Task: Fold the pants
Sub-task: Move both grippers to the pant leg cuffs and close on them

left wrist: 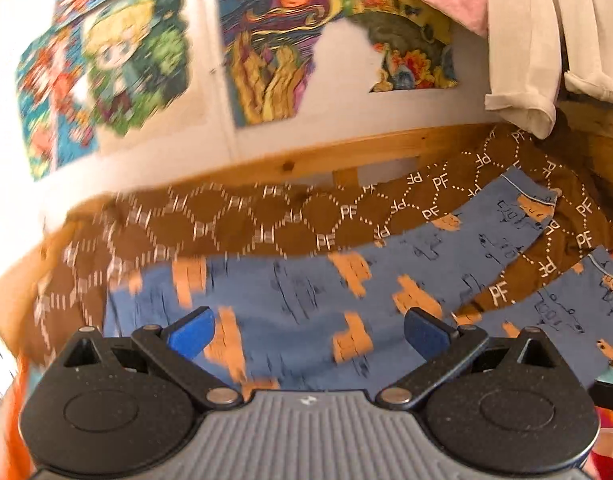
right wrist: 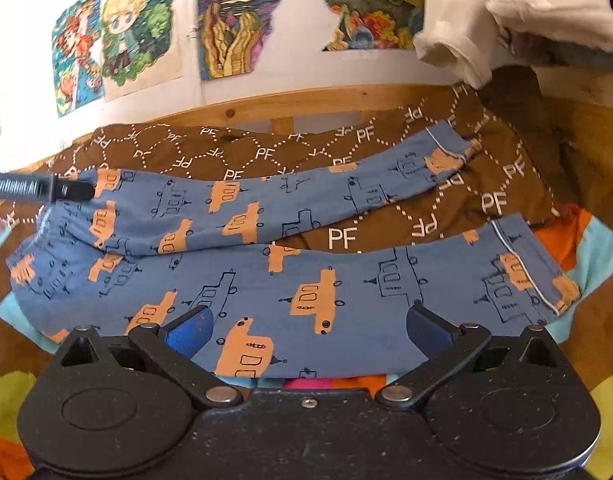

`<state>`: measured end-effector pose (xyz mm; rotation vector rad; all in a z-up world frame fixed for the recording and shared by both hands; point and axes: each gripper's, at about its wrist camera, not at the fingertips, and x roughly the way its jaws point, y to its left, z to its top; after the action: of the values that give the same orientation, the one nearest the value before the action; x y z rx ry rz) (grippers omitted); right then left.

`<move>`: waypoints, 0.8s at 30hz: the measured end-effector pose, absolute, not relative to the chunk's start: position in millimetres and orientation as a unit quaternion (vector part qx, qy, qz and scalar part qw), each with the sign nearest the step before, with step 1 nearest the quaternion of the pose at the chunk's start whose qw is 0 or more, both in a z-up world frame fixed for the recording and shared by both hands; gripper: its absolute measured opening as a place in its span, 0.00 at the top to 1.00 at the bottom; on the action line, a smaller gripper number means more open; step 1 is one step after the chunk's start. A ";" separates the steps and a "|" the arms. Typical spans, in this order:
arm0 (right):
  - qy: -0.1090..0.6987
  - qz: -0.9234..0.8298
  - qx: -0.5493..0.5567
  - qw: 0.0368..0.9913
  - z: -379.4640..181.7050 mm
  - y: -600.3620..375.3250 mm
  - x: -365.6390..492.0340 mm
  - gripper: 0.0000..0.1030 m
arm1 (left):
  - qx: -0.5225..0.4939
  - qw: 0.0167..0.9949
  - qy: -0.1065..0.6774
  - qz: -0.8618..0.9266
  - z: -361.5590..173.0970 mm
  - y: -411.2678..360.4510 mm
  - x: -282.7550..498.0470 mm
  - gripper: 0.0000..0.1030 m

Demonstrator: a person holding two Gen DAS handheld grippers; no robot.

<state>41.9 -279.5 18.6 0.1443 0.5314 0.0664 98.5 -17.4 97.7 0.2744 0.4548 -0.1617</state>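
Blue pants (right wrist: pixel 266 280) printed with orange vehicles lie spread on a brown "PF" blanket (right wrist: pixel 486 200), waist at the left, both legs running right and splayed apart. My right gripper (right wrist: pixel 308 334) is open, just above the near leg's middle. My left gripper (left wrist: pixel 308 334) is open over the waist end of the pants (left wrist: pixel 298 300); its view is motion-blurred. One of its fingers (right wrist: pixel 72 191) shows at the far left of the right wrist view, by the waistband.
A wooden bed rail (right wrist: pixel 306 100) runs behind the blanket. Colourful posters (right wrist: pixel 234 24) hang on the white wall. White and pink clothes (right wrist: pixel 466 20) hang at the upper right. Bright multicoloured bedding (right wrist: pixel 594 256) lies under the blanket at the right.
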 end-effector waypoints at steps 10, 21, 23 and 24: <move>0.315 0.098 0.123 0.936 41.4 -330.1 97.4 0.00 | 0.235 0.935 0.248 -0.091 137.4 -24.1 209.2 0.00; 0.389 0.250 0.077 0.883 68.5 -335.2 290.1 0.01 | 0.314 0.904 0.251 -0.146 102.4 11.1 280.8 0.04; 0.392 0.281 0.050 0.875 67.9 -325.4 329.0 0.01 | 0.311 0.901 0.266 -0.142 96.9 23.6 290.7 0.07; 0.396 0.295 0.023 0.869 65.9 -318.0 351.6 0.01 | 0.304 0.901 0.277 -0.140 94.3 29.8 296.5 0.09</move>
<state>351.6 -318.0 65.9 0.0482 0.8286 0.6180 296.5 29.8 94.3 0.6295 0.5721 -0.2901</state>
